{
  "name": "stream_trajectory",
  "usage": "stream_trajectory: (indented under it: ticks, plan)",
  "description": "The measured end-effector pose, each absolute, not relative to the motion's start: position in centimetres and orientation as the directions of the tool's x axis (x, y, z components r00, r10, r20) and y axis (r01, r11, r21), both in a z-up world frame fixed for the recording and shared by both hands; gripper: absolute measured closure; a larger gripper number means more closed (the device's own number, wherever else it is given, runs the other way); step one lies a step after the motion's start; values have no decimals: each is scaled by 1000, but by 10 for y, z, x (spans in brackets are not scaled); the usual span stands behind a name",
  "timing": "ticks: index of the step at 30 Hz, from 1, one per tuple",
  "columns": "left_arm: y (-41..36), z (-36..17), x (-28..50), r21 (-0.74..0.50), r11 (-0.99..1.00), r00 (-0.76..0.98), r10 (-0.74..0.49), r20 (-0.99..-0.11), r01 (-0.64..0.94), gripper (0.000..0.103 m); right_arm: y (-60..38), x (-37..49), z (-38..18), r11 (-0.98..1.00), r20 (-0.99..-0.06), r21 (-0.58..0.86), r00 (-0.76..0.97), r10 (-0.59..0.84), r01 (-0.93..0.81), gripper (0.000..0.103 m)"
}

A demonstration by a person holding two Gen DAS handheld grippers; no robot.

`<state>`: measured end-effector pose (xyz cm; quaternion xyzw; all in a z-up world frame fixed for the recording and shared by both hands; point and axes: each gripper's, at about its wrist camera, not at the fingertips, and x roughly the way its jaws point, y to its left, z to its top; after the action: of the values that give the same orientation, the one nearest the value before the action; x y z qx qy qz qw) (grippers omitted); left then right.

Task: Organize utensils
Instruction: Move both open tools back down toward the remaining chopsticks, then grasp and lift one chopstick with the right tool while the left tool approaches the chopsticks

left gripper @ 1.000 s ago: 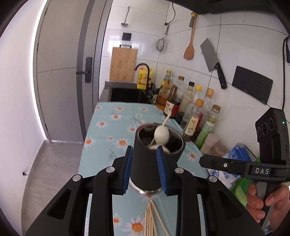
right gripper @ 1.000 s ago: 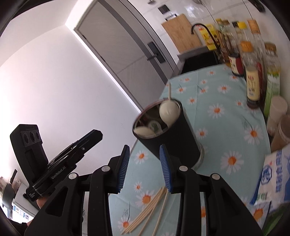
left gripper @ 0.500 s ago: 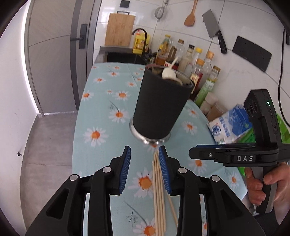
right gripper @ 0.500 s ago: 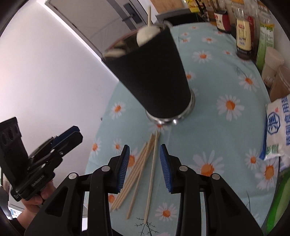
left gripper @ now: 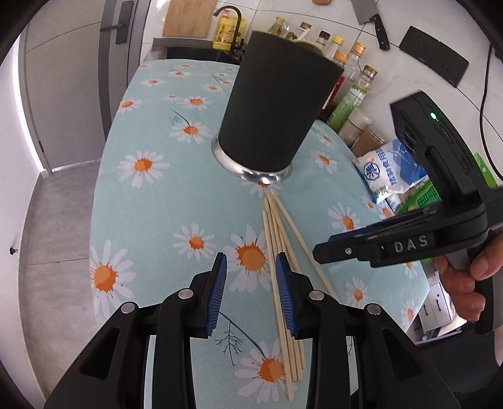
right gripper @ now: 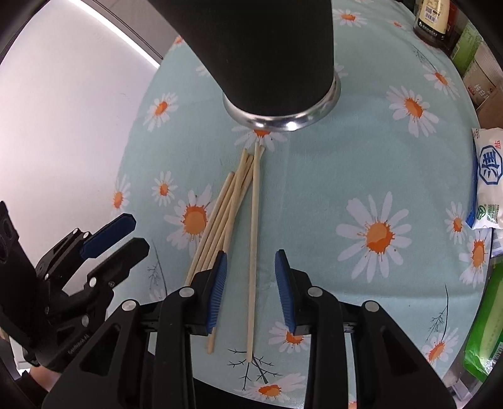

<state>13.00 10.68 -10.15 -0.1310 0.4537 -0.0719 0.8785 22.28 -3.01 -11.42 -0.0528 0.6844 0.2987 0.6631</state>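
A black utensil holder (left gripper: 273, 103) with a silver base stands upright on the daisy tablecloth (left gripper: 151, 201); it also shows in the right wrist view (right gripper: 270, 53). Several wooden chopsticks (left gripper: 279, 248) lie fanned on the cloth in front of it, also seen in the right wrist view (right gripper: 232, 210). My left gripper (left gripper: 251, 283) is open and empty, low over the chopsticks' left side. My right gripper (right gripper: 250, 280) is open and empty, with one separate chopstick (right gripper: 253, 251) lying between its fingers below.
Sauce bottles (left gripper: 355, 91) and jars stand along the wall behind the holder. A salt bag (left gripper: 386, 170) and green packaging (right gripper: 484, 321) lie at the right edge. A sink and cutting board (left gripper: 188, 15) are at the far end. The cloth's left edge drops to the floor.
Both grippers have lowered and drawn back from the holder toward the chopsticks. The left gripper had been shut on the holder one second ago and has let it go.
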Motion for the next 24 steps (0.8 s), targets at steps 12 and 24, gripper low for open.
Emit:
stream_trajectory:
  ticks: [12,24]
  plan:
    - [111,-127,125,-364,930,520,-339,-783,59,72,11,225,-132,856,-983,183,-105,150,-484,84]
    - [109,-133,133,-367,926,471,-362,-804,86,72,26,231,-135,867,-987,158,-75,139,-473,97]
